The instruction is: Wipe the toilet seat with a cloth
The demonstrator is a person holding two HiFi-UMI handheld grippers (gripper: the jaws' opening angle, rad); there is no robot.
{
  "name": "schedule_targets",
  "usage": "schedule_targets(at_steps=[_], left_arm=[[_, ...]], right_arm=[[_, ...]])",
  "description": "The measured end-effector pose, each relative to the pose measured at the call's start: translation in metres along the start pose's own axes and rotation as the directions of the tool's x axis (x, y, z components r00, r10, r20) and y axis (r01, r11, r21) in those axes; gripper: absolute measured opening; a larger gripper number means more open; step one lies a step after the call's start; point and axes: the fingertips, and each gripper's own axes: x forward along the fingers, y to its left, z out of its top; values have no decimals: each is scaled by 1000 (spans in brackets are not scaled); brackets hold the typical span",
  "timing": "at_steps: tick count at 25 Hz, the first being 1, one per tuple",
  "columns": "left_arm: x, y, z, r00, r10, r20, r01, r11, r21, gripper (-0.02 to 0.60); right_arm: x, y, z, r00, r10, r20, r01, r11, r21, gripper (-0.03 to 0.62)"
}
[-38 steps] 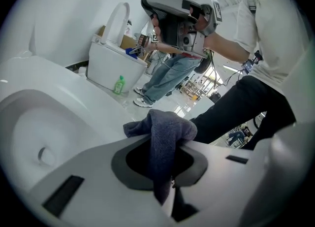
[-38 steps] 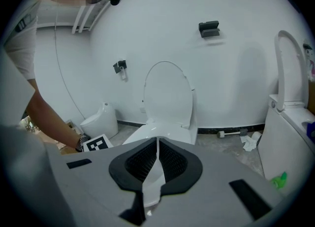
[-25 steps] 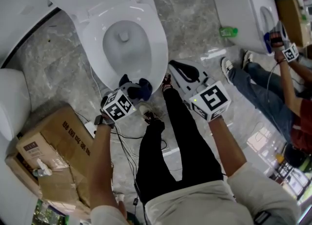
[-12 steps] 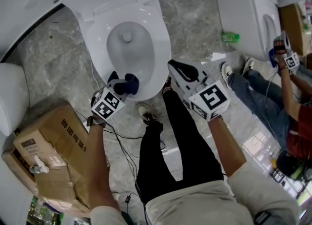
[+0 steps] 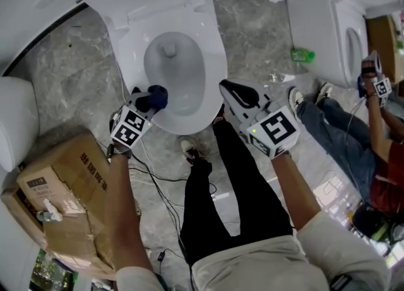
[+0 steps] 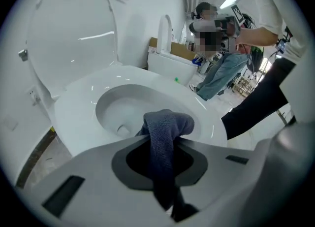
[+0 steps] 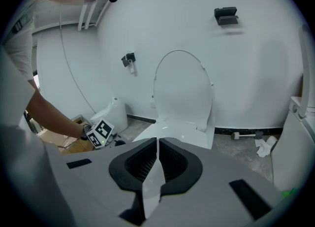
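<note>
At the near left edge of the toilet seat (image 5: 214,72), the cloth (image 6: 166,125) was pinched between the jaws of the left tool (image 5: 148,102). Its free end was bunched into a rounded lump that seemed to press on the rim. I think it was held so short to let the tool push the fabric firmly against the surface while wiping. The cloth was dark blue-grey, with a soft, woven, slightly nubby texture. The seat was smooth, glossy white and oval, with light reflections on it. The lid (image 6: 74,39) stood upright behind the bowl, which left the whole ring free for wiping. The right tool (image 7: 157,154) hovered apart, beside the front right of the seat, its ribbed black jaws closed together with nothing between them. Probably it was only waiting. Around the toilet lay a grey marbled floor (image 5: 69,75), a worn cardboard box (image 5: 63,185) on the left side, and another white toilet (image 5: 328,24) well apart on the right.
</note>
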Motion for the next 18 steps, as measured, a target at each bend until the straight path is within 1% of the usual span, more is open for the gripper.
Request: schedule_targets(at_steps=[2,6,10,15,18], left_arm=[[4,10,-3,1000,22,-18,-22,999,29,41],[7,29,3,998,52,-33,-51,998,31,41],[5,46,7,995,95,-37,-93,994,55,41],[7,80,15,983,180,-42,-174,977,127,41],[9,101,25,976,211,-47,-201,964,172,41]], right_arm=[[2,-1,-1,1000,5,-1,-5,1000,4,38],[3,-9,-3,1000,8,-11,-8,1000,9,38],[3,-22,-4,1000,1,-21,-1,1000,13,38],[7,-40,2,1000,-5,-20,5,1000,14,38],[11,-50,7,1000,-7,-20,8,1000,15,38]])
